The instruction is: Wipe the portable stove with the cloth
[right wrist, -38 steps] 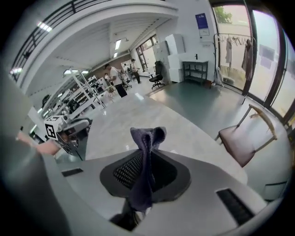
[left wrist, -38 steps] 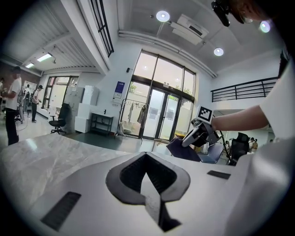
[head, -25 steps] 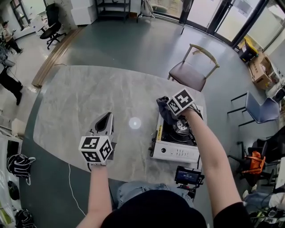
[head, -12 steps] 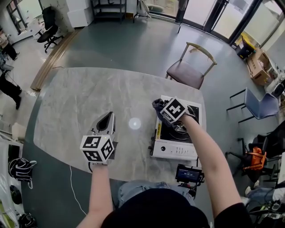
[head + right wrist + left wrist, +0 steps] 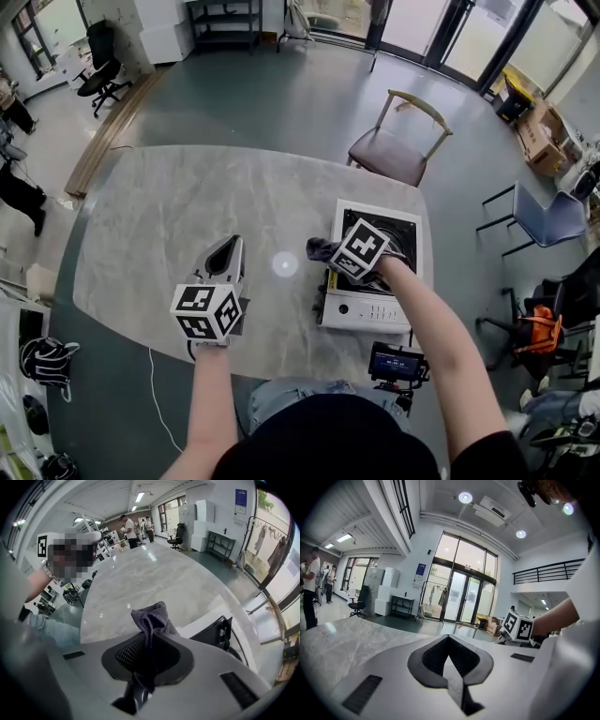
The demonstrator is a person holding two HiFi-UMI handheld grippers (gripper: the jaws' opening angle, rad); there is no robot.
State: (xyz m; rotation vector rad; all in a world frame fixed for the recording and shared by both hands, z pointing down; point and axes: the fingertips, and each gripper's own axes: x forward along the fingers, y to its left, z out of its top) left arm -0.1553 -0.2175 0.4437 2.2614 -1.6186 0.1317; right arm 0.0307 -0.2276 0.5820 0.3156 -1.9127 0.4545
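Closest to us, the left tongs point away over the grey marble tabletop, well to the left of the stove. In the left gripper view these tongs are pressed together with nothing between them, and the tabletop stretches off on their left.

Just past the tabletop's near edge on the right sits a small black device with a lit screen. Right behind it we have the portable stove, white-bodied with a black top, standing at the tabletop's right side with its knob panel facing us.

Over the stove's left rim come the right tongs, reaching leftward across it. They are pinching the dark grey cloth, which bunches out just past that left edge; whether it touches the stove we cannot tell. The right gripper view confirms it: the tongs are clamped on the cloth, the fabric poking up above them, the stove just to its right and bare tabletop beyond.

Further out, a wooden chair with a dark seat stands at the far edge, and a blue chair stands off to the right.
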